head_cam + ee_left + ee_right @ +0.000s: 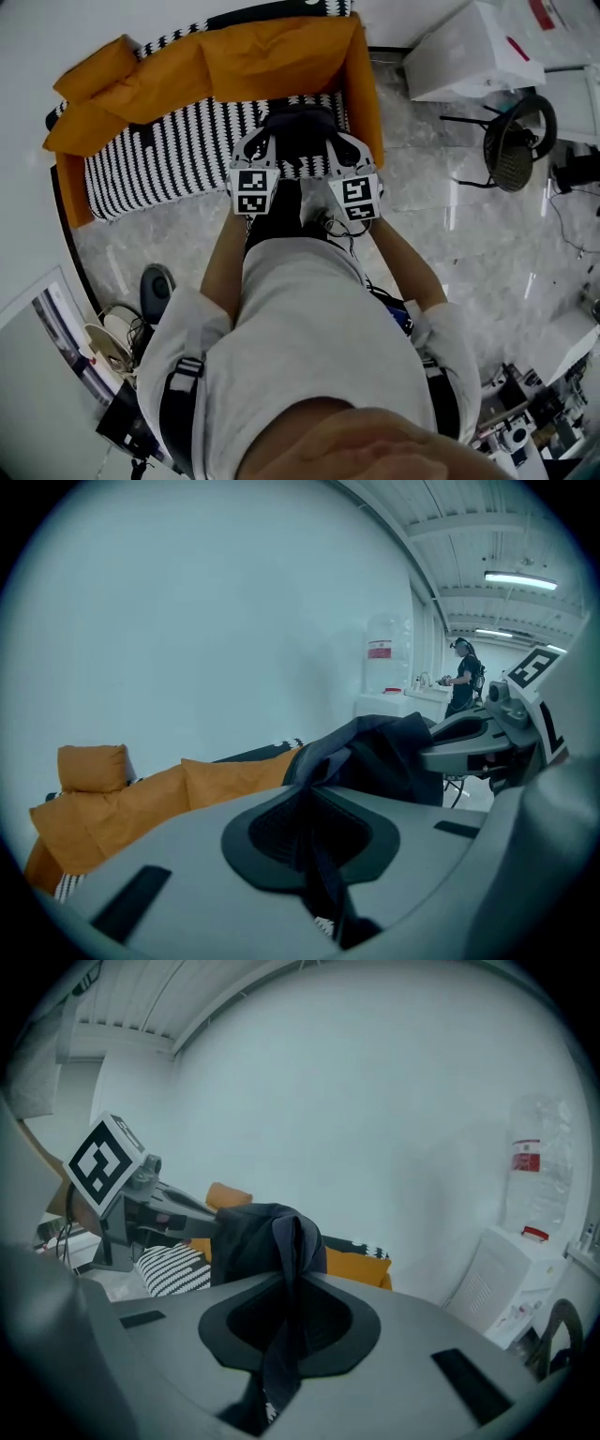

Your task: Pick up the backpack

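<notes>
Clamping our left gripper's point(309, 808) jaws narrowly on one dark strap point(325, 878), we hold the backpack point(298, 131) over the right end of the striped sofa seat point(150, 155), while our right gripper's point(286, 1312) jaws pinch another strap point(279, 1358).

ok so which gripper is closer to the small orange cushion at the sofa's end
Left. The left gripper grips the backpack on the side toward the orange cushion; the right gripper grips its other side, farther off, with the backpack between it and the cushion.
</notes>
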